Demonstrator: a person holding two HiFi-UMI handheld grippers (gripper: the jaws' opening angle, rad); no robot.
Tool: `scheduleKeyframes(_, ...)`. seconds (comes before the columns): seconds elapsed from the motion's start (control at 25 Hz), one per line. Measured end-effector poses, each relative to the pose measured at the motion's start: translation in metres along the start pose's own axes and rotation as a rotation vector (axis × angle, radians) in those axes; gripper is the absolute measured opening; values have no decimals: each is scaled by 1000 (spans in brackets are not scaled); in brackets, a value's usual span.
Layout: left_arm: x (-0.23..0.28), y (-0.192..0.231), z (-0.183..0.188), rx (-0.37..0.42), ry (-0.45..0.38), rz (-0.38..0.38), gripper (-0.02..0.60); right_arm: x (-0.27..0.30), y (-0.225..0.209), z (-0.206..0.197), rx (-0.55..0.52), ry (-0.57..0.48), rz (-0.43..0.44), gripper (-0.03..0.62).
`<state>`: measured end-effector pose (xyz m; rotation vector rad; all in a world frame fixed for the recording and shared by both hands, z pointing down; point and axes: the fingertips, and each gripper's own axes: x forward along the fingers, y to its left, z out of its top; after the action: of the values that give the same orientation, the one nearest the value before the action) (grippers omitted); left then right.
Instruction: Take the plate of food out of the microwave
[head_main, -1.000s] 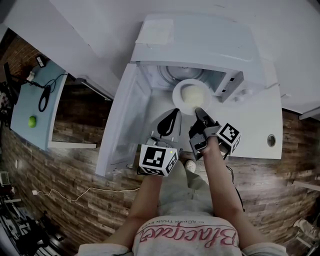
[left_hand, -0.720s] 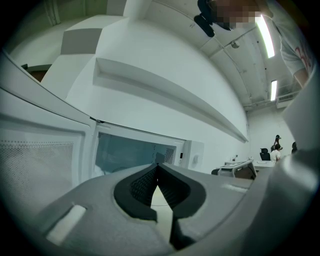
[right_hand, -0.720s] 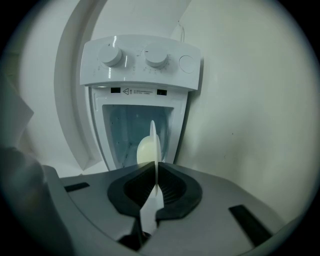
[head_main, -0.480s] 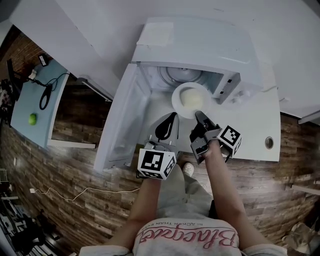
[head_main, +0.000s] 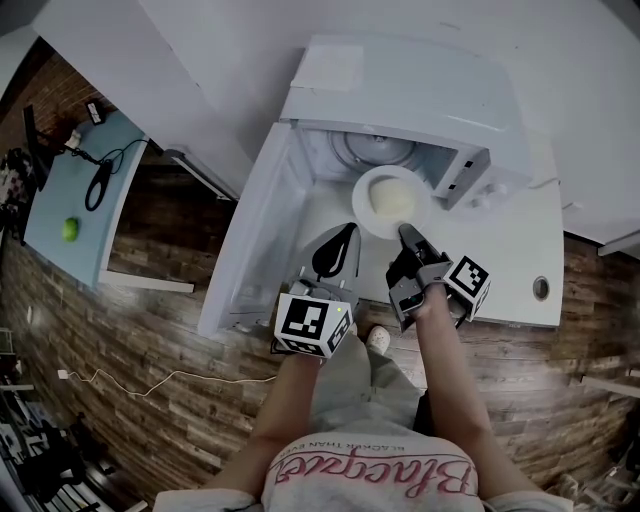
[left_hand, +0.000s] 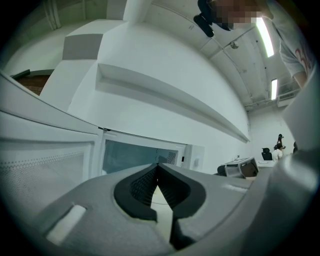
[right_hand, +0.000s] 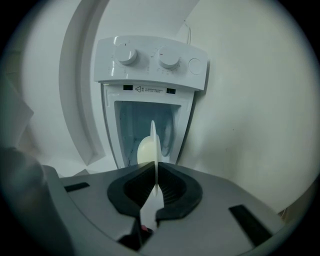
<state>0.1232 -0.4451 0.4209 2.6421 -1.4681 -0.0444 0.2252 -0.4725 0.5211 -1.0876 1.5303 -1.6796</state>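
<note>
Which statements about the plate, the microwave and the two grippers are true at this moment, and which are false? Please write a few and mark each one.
1. The right gripper is shut on the rim of the plate. True.
2. The left gripper also grips the plate. False: its jaws are together with nothing between them.
3. The door of the microwave is closed. False: it stands open, at the left in the head view.
4. Pale food lies on the plate. True.
5. The plate is held upside down. False: the food is on top, facing up.
</note>
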Motion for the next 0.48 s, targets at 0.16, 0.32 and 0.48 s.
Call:
scheduleKeyframes(0.16, -2, 2, 11, -6, -5, -9, 3, -7, 11, -3, 2, -7, 1, 23)
scheduleKeyframes(0.32, -2, 0, 22, -9, -10, -25, 3, -14, 24, -5, -12, -10, 10, 21)
scheduleKeyframes(0.48, -2, -4, 31, -13, -11, -35, 3, -24, 35, -8, -24, -6, 10, 23)
